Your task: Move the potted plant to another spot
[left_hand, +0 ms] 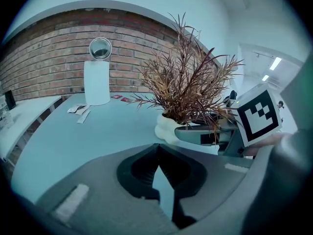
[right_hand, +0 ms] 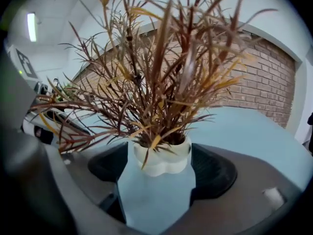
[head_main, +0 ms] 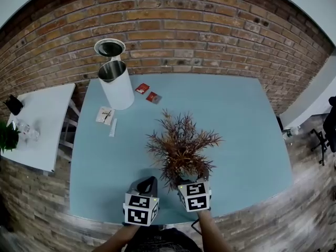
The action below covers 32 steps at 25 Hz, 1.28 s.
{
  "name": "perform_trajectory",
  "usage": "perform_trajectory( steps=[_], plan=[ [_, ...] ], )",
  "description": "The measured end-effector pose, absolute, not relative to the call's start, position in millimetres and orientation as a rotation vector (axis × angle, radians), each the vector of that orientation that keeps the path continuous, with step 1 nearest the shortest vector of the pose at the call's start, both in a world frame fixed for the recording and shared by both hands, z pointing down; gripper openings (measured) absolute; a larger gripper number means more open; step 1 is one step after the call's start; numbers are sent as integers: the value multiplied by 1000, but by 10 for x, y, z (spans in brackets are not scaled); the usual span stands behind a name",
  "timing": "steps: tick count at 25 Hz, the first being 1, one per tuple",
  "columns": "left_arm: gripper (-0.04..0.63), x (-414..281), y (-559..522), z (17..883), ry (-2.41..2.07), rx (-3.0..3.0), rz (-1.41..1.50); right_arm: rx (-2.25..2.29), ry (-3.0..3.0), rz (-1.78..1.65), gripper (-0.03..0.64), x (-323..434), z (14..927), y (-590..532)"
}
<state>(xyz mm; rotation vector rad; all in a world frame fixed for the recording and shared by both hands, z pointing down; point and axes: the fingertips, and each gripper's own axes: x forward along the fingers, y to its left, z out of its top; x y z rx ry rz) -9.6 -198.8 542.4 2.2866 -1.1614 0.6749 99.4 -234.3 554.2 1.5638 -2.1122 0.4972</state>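
Straddling the reddish-brown spiky plant in a white scalloped pot [right_hand: 160,156], near the pale-blue table's [head_main: 241,125] front edge, the right gripper [right_hand: 159,180] is spread, not pressing. The left gripper [left_hand: 157,153] is clenched, empty. Probable step: approach; next, close its 2 jaws squarely, lift upright.

Grey left tool [head_main: 147,185], grey right tool [head_main: 185,181], black ribbed pads [right_hand: 215,170] inside, white cubes [head_main: 140,208] with black square markers, dark clothing [head_main: 157,241].
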Motion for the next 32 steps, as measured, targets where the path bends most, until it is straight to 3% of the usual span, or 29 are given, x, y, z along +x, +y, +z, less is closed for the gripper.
perform_trajectory(
  steps=[11,32],
  plan=[
    [-5,-144,-1990,5521,-1147,2266,696,1578,-2082,485,466,981,5650,-2539],
    [-5,-304,-1905,5521,-1196,2229,680,1554,-2061,438,488,989,5784,-2672]
  ],
)
